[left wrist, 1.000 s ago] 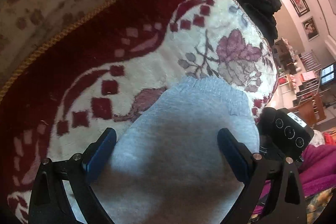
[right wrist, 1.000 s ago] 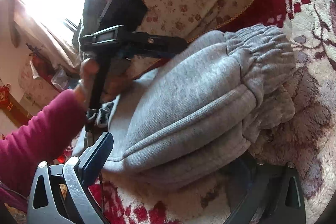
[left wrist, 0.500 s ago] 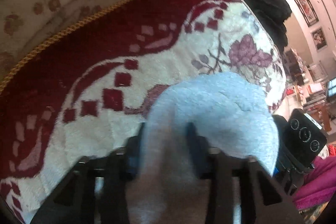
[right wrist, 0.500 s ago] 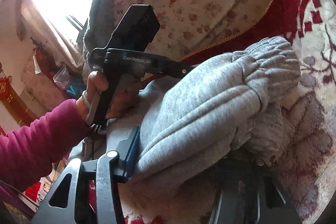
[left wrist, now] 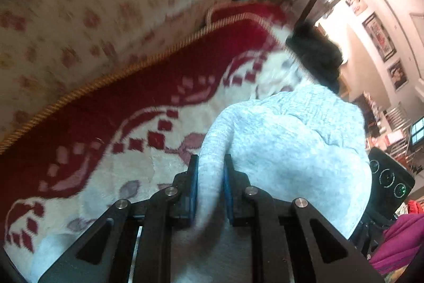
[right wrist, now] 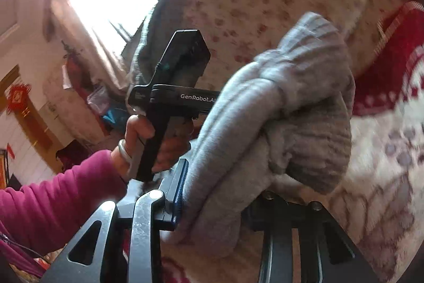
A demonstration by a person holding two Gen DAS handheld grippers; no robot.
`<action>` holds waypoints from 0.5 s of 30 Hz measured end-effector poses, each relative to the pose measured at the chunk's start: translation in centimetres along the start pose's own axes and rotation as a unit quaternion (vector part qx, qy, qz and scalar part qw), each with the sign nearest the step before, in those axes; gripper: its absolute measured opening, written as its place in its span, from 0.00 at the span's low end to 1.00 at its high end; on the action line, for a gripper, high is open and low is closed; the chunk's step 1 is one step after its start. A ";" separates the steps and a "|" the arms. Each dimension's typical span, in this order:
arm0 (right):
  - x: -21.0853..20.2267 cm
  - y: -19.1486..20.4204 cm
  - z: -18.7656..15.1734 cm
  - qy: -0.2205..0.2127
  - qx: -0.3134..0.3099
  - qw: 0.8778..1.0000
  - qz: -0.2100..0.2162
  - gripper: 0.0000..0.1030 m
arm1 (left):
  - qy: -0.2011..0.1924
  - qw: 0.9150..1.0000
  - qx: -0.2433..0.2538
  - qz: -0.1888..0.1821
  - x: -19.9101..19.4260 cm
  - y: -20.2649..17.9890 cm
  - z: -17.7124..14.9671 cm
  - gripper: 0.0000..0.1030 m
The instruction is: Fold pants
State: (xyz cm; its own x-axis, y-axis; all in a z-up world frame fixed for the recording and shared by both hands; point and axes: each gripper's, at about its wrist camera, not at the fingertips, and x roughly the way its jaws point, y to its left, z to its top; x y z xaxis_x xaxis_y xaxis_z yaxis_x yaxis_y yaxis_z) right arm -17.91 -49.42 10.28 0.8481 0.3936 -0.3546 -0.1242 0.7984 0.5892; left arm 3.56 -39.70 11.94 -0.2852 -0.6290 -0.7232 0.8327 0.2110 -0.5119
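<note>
Red rug (left wrist: 132,102): both tools, open before, now clamp grey pants (left wrist: 286,139), lifted.

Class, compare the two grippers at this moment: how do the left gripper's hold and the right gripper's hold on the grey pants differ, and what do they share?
The left gripper pinches a thin fold of the grey pants; the right gripper clamps a thick, bunched bundle at the elastic waistband. The left jaws stand nearly together; the right jaws, which have just been closing, stand wider apart. Both have blue pads and both grip the same pants.
</note>
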 end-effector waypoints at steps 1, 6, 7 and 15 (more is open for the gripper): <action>0.2 0.9 0.5 0.000 -0.009 1.000 0.004 0.37 | -0.012 1.000 0.001 0.001 -1.4 -0.2 -0.2 0.16; 2.0 6.9 2.6 0.003 -0.075 0.996 0.039 0.37 | -0.078 0.997 -0.009 0.004 -9.2 -0.5 -2.3 0.16; 2.7 8.7 2.9 0.007 -0.092 0.994 0.051 0.37 | -0.092 0.996 -0.013 0.007 -10.8 -0.4 -3.0 0.16; 8.8 18.4 1.6 0.045 -0.178 0.977 0.106 0.37 | -0.188 0.977 -0.087 0.054 -22.6 3.9 -12.6 0.12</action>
State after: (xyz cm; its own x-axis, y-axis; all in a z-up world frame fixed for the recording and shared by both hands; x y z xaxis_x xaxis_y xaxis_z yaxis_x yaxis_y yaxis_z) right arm -11.92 -32.00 19.24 0.7376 0.5929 -0.3231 -0.4775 0.7963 0.3713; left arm 7.28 -15.20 20.44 0.0206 -0.8194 -0.5729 0.7459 0.3941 -0.5369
